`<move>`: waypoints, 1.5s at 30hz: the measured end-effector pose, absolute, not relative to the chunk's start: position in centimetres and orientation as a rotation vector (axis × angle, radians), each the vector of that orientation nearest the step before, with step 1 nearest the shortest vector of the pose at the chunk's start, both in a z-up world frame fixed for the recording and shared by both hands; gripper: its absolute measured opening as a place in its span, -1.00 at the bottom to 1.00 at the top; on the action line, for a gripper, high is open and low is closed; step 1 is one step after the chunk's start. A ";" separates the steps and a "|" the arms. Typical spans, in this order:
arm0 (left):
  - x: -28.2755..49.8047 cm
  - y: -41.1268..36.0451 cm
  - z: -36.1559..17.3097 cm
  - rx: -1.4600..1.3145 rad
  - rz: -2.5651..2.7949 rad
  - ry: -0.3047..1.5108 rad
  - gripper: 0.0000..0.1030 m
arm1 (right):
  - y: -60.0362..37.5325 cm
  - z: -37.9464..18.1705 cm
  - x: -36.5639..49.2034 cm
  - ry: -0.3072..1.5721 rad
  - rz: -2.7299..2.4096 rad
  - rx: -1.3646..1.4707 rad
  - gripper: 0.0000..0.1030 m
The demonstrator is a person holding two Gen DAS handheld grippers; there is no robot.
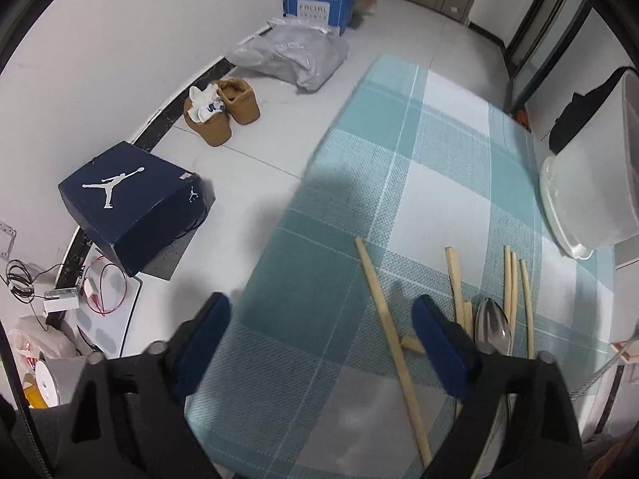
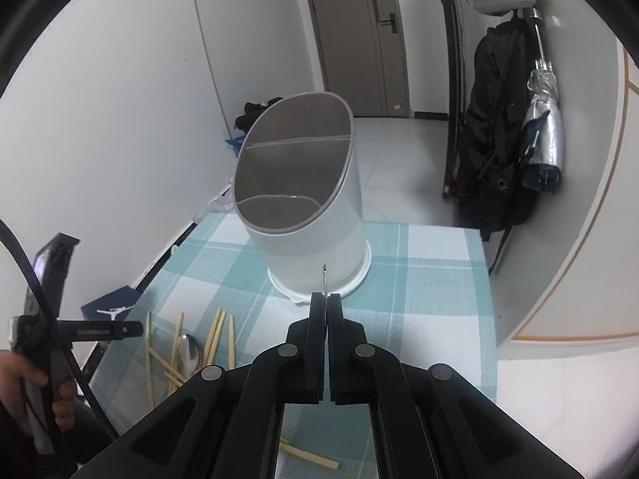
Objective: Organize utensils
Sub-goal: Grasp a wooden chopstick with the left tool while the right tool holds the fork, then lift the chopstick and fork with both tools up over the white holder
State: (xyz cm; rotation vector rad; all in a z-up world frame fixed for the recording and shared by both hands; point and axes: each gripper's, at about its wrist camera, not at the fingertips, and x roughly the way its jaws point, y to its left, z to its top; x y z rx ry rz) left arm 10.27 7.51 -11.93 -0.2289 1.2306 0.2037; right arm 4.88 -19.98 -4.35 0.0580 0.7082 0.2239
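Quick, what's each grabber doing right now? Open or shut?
Left gripper: open, nothing held, above the chopsticks.
Right gripper: shut on a thin metal utensil; what kind cannot be told.

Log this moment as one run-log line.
left gripper: open over chopsticks | right gripper: shut on thin metal utensil | holder: empty | spoon: on table
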 end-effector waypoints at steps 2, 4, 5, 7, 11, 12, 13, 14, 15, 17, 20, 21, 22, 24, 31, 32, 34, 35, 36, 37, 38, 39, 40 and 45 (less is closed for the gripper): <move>10.5 6.9 -11.7 -0.201 0.213 1.240 0.47 | -20.2 -4.2 4.8 0.697 0.221 0.063 -0.99; 10.9 6.4 -11.8 -0.183 0.227 1.265 0.25 | -20.3 -3.9 4.7 0.685 0.216 0.060 -0.99; 11.1 6.3 -11.8 -0.185 0.239 1.281 0.09 | -20.4 -3.8 4.7 0.678 0.213 0.060 -0.99; 11.1 6.3 -11.6 -0.200 0.278 1.276 0.02 | -20.7 -3.8 4.7 0.676 0.208 0.065 -0.99; 11.4 5.6 -11.4 -0.221 0.296 1.279 -0.46 | -21.2 -3.6 4.7 0.676 0.202 0.088 -0.99; 11.6 5.2 -11.3 -0.217 0.293 1.282 -0.62 | -21.2 -3.5 4.6 0.671 0.201 0.089 -0.99; 11.8 4.8 -11.3 -0.216 0.282 1.285 -0.89 | -21.3 -3.4 4.6 0.667 0.201 0.086 -0.99; 11.9 4.5 -11.3 -0.210 0.276 1.287 -0.92 | -21.3 -3.3 4.5 0.661 0.201 0.081 -0.99; 12.1 4.1 -11.3 -0.198 0.280 1.282 -0.94 | -21.2 -3.2 4.4 0.654 0.201 0.076 -0.99; 12.5 4.1 -11.4 -0.207 0.269 1.276 -0.95 | -21.1 -3.1 4.2 0.651 0.205 0.073 -0.99; 12.6 4.4 -11.3 -0.259 0.239 1.260 -0.95 | -21.2 -3.1 4.0 0.652 0.203 0.073 -0.99; 12.5 4.5 -10.9 -0.274 0.229 1.238 -0.95 | -21.2 -3.1 3.9 0.651 0.201 0.074 -0.99; 12.4 4.4 -10.4 -0.276 0.215 1.218 -0.95 | -21.3 -3.0 3.7 0.652 0.198 0.071 -0.99; 11.7 4.2 -8.9 -0.276 0.169 1.138 -0.95 | -21.3 -2.8 3.5 0.645 0.195 0.065 -0.99; 8.2 3.2 -3.4 -0.238 0.055 0.881 -0.96 | -20.4 -1.9 2.1 0.612 0.205 0.019 -0.99; 7.9 2.9 -3.0 -0.231 0.046 0.858 -0.96 | -20.1 -1.9 1.8 0.607 0.201 0.009 -0.99; 7.2 2.5 -2.1 -0.214 0.020 0.817 -0.96 | -19.6 -1.6 1.4 0.605 0.201 -0.005 -0.99; 6.8 2.3 -1.8 -0.208 0.006 0.802 -0.96 | -19.5 -1.5 1.2 0.601 0.205 -0.007 -0.99; 6.7 2.2 -1.5 -0.206 -0.006 0.794 -0.96 | -19.2 -1.3 0.9 0.589 0.203 -0.014 -0.99; 6.6 2.0 -1.3 -0.205 -0.025 0.789 -0.96 | -18.8 -1.2 0.6 0.585 0.201 -0.028 -0.99; 6.7 2.1 -1.3 -0.210 -0.031 0.795 -0.96 | -18.6 -1.1 0.5 0.582 0.200 -0.035 -0.99; 6.7 2.0 -1.2 -0.213 -0.045 0.796 -0.96 | -18.2 -1.0 0.3 0.573 0.195 -0.047 -0.99; 6.6 1.9 -1.1 -0.215 -0.057 0.796 -0.96 | -18.0 -0.9 0.1 0.567 0.191 -0.053 -0.99; 6.1 1.2 -0.3 -0.196 -0.120 0.798 -0.96 | -17.7 -0.3 -0.6 0.547 0.181 -0.041 -0.99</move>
